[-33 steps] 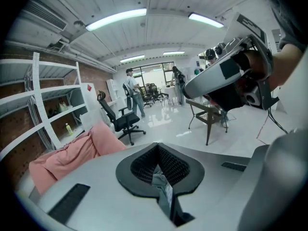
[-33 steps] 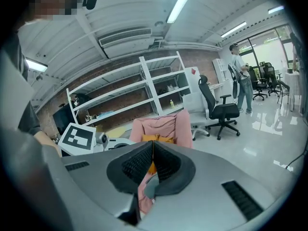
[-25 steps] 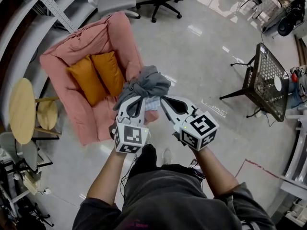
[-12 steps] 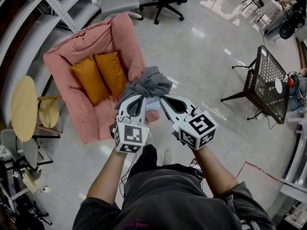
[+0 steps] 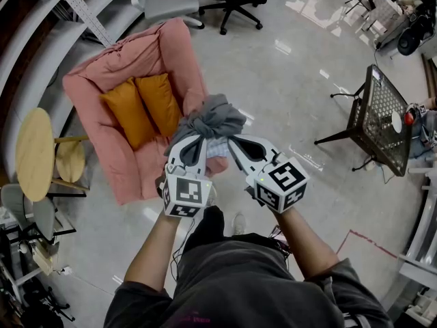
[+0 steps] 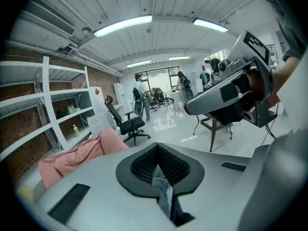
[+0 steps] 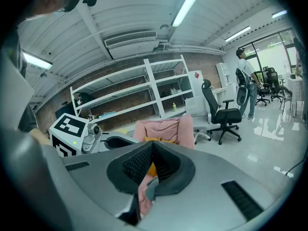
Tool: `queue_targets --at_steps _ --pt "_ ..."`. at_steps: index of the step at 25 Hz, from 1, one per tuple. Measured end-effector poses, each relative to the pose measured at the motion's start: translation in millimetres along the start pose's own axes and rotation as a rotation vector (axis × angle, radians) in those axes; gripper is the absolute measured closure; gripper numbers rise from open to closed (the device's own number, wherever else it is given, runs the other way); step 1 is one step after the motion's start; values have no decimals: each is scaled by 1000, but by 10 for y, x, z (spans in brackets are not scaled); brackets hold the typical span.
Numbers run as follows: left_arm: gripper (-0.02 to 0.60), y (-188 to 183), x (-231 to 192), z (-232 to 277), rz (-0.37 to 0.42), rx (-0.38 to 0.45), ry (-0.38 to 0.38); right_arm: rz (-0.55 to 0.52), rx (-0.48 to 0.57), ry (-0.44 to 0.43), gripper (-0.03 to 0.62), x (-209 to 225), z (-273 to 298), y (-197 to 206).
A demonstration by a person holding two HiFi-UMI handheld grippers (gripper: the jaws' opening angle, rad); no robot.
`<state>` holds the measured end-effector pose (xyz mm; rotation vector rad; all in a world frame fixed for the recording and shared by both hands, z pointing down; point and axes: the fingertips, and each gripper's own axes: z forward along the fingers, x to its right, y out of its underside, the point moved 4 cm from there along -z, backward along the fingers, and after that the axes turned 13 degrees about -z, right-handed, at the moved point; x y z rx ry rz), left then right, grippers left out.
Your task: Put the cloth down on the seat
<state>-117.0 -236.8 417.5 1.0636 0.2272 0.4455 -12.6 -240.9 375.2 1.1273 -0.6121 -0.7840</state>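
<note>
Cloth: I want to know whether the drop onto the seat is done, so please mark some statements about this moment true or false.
1. The cloth lies spread out on the sofa seat. False: it is bunched up in the air at the grippers' tips, in front of the sofa.
2. The left gripper is shut on the cloth. True.
3. Two orange cushions lie on the pink sofa. True.
4. The cloth is bright red. False: it is grey.
5. A dark mesh-topped table stands on the floor to the right in the head view. True.
</note>
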Motion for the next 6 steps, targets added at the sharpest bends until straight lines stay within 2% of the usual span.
queue_targets --at_steps 6 --pt "572 -13 -19 -24 -2 2 -3 -2 -5 -2 579 -19 1 -1"
